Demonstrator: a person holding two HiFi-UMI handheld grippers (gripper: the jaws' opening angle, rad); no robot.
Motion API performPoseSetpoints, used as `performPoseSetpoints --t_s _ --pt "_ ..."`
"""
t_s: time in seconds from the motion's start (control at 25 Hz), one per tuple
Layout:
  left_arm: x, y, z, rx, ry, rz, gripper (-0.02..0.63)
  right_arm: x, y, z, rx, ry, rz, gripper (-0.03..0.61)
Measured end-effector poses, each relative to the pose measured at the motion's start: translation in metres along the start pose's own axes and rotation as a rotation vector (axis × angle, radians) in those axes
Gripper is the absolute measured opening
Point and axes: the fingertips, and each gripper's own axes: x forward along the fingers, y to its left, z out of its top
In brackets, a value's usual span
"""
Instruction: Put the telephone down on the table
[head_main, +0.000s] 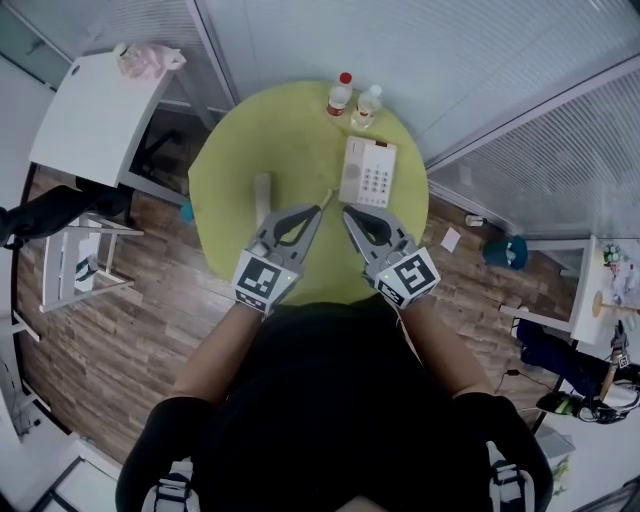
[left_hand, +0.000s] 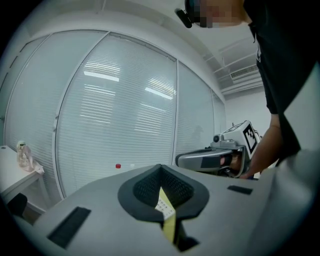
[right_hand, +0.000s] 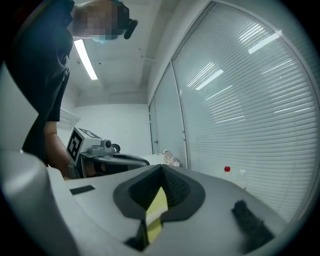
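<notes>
The white telephone base (head_main: 367, 172) with its keypad lies on the round yellow-green table (head_main: 230, 180), towards the far right. A white handset (head_main: 263, 198) lies flat on the table to the left of the base, apart from it. My left gripper (head_main: 320, 206) and my right gripper (head_main: 348, 212) hover side by side over the near middle of the table, between handset and base. Both are shut with nothing in them. In the left gripper view the tips (left_hand: 160, 166) meet, and a bit of keypad (left_hand: 162, 205) shows through the gap below them. In the right gripper view the tips (right_hand: 161, 165) meet too.
Two small bottles stand at the table's far edge, one red-capped (head_main: 340, 95) and one clear (head_main: 367, 105). A white side table (head_main: 90, 115) with a pink bag (head_main: 150, 60) stands at the back left. Glass walls with blinds close the far side.
</notes>
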Motion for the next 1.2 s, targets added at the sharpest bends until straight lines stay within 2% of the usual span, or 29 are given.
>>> performPoseSetpoints --t_s 0.24,0.44,1.2 --pt "0.002 -0.008 0.011 0.016 -0.059 -0.024 0.011 -0.006 0.002 0.007 -0.042 -0.016 0.011 0.017" --pt "0.001 -0.014 0.014 0.019 -0.06 -0.029 0.011 -0.014 -0.001 0.008 -0.036 -0.041 -0.013 0.017" --pt "0.0 -0.005 0.007 0.013 -0.046 -0.024 0.011 -0.005 -0.004 -0.001 -0.042 -0.015 -0.038 0.017"
